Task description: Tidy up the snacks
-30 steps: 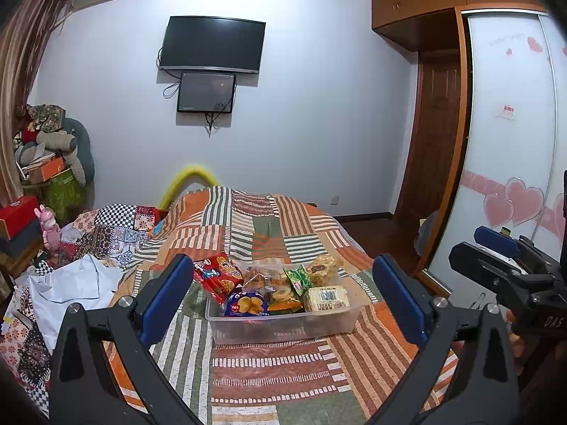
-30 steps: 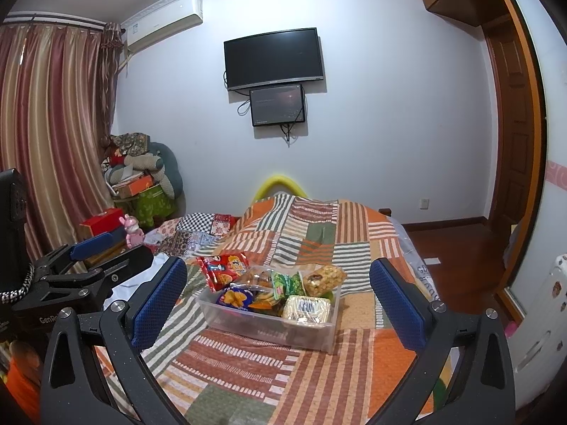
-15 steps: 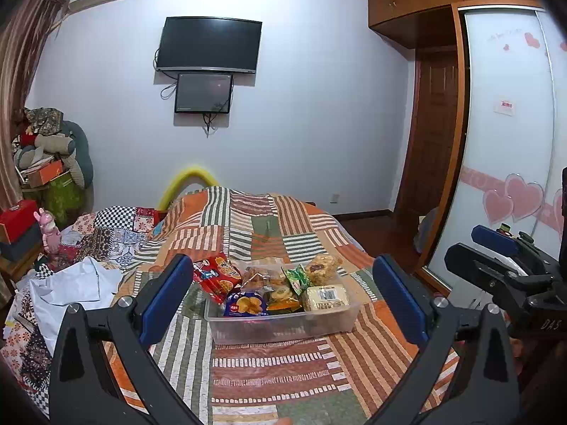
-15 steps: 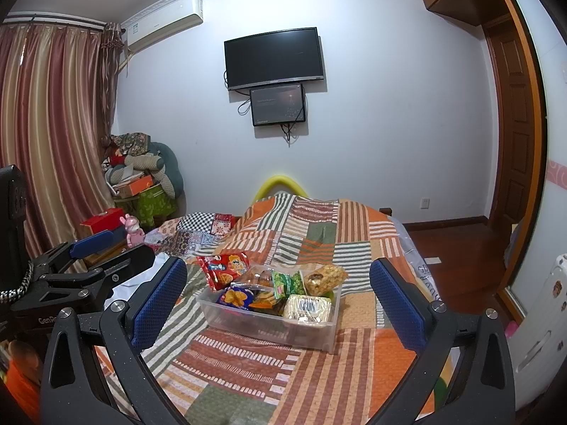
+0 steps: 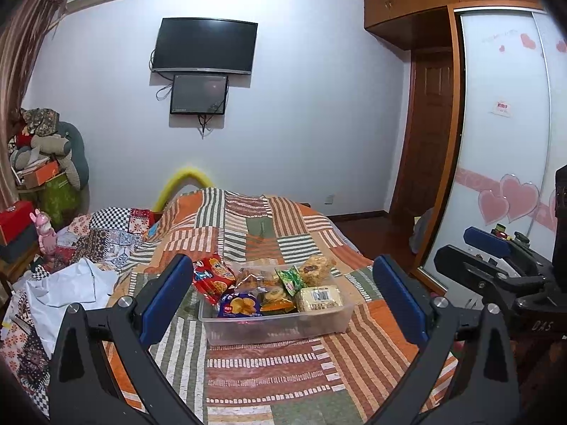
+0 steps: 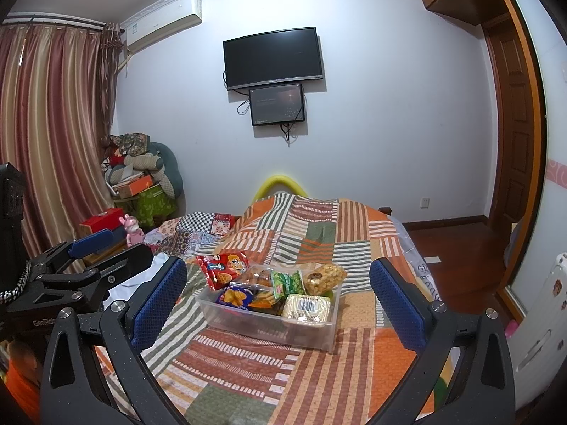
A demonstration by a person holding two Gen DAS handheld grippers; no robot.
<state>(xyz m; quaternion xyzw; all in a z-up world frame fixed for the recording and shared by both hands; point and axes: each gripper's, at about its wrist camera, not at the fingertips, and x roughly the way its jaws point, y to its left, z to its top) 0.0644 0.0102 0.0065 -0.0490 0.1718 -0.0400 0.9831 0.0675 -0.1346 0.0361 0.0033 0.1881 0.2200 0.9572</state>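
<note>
A clear plastic bin [image 5: 276, 329] [image 6: 248, 322] sits on the striped patchwork bedspread [image 5: 265, 372], filled with several snack packs. A red cookie pack [image 5: 212, 278] [image 6: 223, 269] leans over its left rim. A blue chip pack [image 5: 239, 304], green packs [image 6: 288, 283], a puffed-rice pack [image 5: 315, 265] and a pale noodle brick [image 5: 319, 299] lie inside. My left gripper [image 5: 283, 301] is open and empty, held back from the bin. My right gripper [image 6: 278, 301] is open and empty, also short of the bin.
A crumpled white cloth [image 5: 67, 290] and patterned quilt [image 5: 106, 233] lie left of the bin. A pink toy [image 5: 44, 226] and red box [image 5: 14, 219] stand at the far left. A wardrobe [image 5: 503, 141] and wooden door [image 5: 428, 134] are on the right.
Both grippers have drifted only slightly; the view of the bin has shifted a little. Both stay open and empty.
</note>
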